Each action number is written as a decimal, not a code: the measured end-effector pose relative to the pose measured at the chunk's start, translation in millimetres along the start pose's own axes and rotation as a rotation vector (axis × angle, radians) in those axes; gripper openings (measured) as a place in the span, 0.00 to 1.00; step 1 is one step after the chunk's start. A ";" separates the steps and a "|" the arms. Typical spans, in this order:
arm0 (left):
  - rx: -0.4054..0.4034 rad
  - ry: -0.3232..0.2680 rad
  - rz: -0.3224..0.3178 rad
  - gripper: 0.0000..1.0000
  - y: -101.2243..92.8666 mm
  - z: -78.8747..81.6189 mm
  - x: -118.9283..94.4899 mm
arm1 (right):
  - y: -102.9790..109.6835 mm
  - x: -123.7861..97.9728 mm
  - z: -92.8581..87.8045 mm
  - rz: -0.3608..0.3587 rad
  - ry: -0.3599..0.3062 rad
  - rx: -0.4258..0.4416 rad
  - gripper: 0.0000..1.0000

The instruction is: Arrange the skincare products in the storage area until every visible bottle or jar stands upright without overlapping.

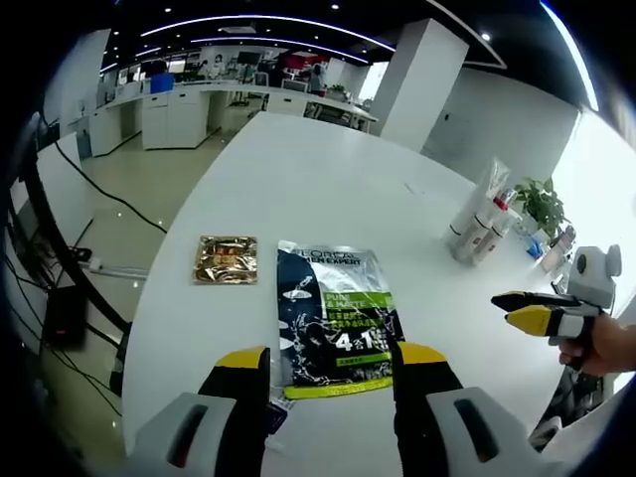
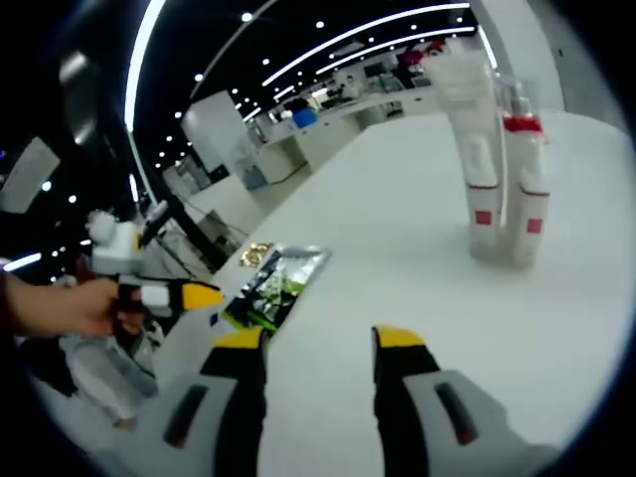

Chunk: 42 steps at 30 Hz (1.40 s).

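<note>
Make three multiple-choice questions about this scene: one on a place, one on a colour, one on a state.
1. Where does the small gold packet lie in the left gripper view?
A. Beside the dark sachet, to its left
B. On top of the white tubes
C. Inside the left claw

2. What colour are the tips of the claws?
A. Red
B. Yellow
C. Blue

3. How are the white tubes positioned?
A. Lying flat
B. Held in the right claw
C. Standing upright on the white table

Answers:
1 A: the packet lies flat on the table next to the sachet.
2 B: both views show yellow tips.
3 C: they stand together, apart from both open claws.
</note>
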<state>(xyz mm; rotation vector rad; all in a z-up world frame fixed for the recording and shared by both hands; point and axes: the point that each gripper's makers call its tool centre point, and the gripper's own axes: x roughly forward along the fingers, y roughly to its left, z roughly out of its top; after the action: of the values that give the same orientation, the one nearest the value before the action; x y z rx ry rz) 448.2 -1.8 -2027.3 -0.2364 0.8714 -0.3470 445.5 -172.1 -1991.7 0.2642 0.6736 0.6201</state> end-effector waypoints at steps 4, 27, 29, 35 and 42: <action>0.001 0.014 -0.018 0.49 3.4 -0.3 5.8 | 12.7 20.3 1.0 0.036 0.028 -0.014 0.40; -0.172 0.058 -0.146 0.25 1.1 -5.1 26.8 | 37.4 100.5 -15.8 0.107 0.139 0.196 0.33; -0.285 0.050 -0.171 0.23 -1.3 -7.0 26.4 | 33.6 101.1 -13.1 0.106 0.133 0.300 0.31; -0.389 0.055 -0.194 0.11 -3.8 -10.9 24.5 | 33.8 98.9 -19.4 0.126 0.180 0.459 0.22; -0.534 -0.007 -0.266 0.07 -25.5 -7.2 5.8 | 31.3 75.7 -23.2 0.180 0.165 0.574 0.01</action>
<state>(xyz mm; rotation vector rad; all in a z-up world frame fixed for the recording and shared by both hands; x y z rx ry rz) 440.8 -27.9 -2027.2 -0.8526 0.9154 -0.3545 462.6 -100.3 -2034.0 0.8201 0.9892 0.6140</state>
